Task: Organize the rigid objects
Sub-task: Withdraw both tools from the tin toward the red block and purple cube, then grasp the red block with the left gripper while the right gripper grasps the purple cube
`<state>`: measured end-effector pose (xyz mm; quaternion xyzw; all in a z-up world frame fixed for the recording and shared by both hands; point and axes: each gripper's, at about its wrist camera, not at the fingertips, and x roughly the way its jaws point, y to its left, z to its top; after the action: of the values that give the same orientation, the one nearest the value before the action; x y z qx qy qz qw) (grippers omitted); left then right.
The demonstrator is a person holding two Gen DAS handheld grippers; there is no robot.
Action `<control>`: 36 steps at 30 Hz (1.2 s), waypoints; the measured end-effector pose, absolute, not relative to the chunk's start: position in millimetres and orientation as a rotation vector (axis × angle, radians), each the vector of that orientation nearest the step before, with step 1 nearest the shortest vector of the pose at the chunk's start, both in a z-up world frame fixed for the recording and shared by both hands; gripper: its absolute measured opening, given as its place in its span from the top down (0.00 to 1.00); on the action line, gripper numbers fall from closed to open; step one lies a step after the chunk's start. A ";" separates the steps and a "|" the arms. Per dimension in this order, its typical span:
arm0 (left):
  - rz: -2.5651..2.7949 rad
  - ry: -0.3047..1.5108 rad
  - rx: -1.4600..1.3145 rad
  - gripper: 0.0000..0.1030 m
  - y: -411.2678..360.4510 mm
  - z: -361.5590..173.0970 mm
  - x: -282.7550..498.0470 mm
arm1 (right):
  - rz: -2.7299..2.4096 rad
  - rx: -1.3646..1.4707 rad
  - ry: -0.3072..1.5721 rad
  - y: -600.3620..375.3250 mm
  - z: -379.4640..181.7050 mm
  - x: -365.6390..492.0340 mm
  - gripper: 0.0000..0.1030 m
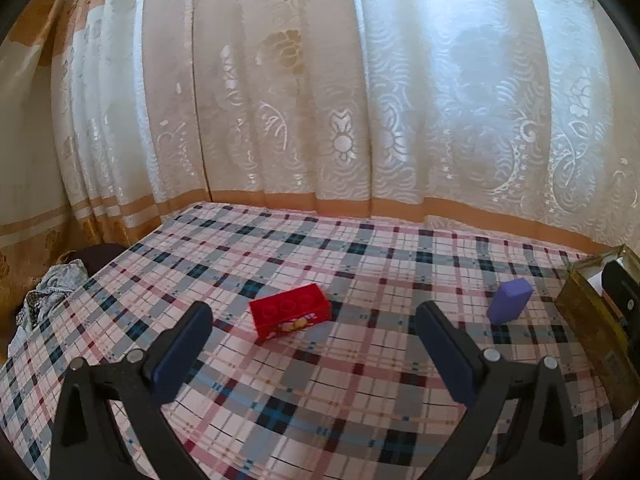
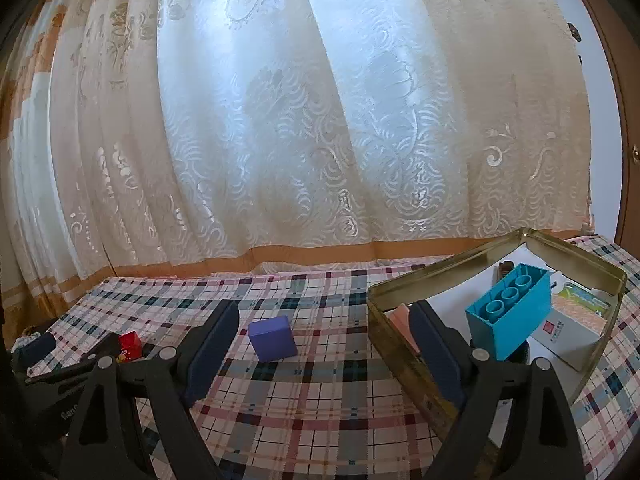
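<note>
Both claws hung released over the plaid cloth (image 1: 320, 380): the left gripper (image 1: 312, 320) gaped before a red block (image 1: 290, 314), the right gripper (image 2: 324, 320) before a purple block (image 2: 273, 338). Farther right, a blue brick (image 2: 510, 314) stood inside the gold tin (image 2: 400, 344), beneath lace curtains (image 2: 320, 120).

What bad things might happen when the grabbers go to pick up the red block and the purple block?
1. The purple block sits tilted on the soft checked cloth, so the open right gripper may knock it over.
2. The gold tin is already crowded by the blue block and a white box, so new pieces might not fit.
3. The red block may slide if the left gripper nudges it.
</note>
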<state>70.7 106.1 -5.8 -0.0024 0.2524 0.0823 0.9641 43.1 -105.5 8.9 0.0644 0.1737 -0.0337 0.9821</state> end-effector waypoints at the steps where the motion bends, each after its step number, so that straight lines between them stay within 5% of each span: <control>1: 0.175 0.515 -0.011 0.00 109.8 -6.2 71.9 | -0.068 0.126 0.357 -104.6 8.5 44.5 0.14; 26: 0.314 0.664 -0.165 0.00 200.0 -22.4 109.1 | 0.047 0.064 0.839 -57.5 -39.9 161.3 0.14; 32: 0.311 0.706 -0.178 0.00 202.0 -27.7 112.0 | 0.075 0.044 0.882 -50.0 -45.9 166.9 0.30; 36: 0.279 0.709 -0.146 0.00 193.3 -27.4 113.6 | 0.090 0.024 0.878 -46.8 -46.1 167.2 0.57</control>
<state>113.6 193.3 -27.4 -0.0712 0.3458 0.1362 0.9256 167.2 -46.8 -46.1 0.0116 0.4247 0.0433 0.9042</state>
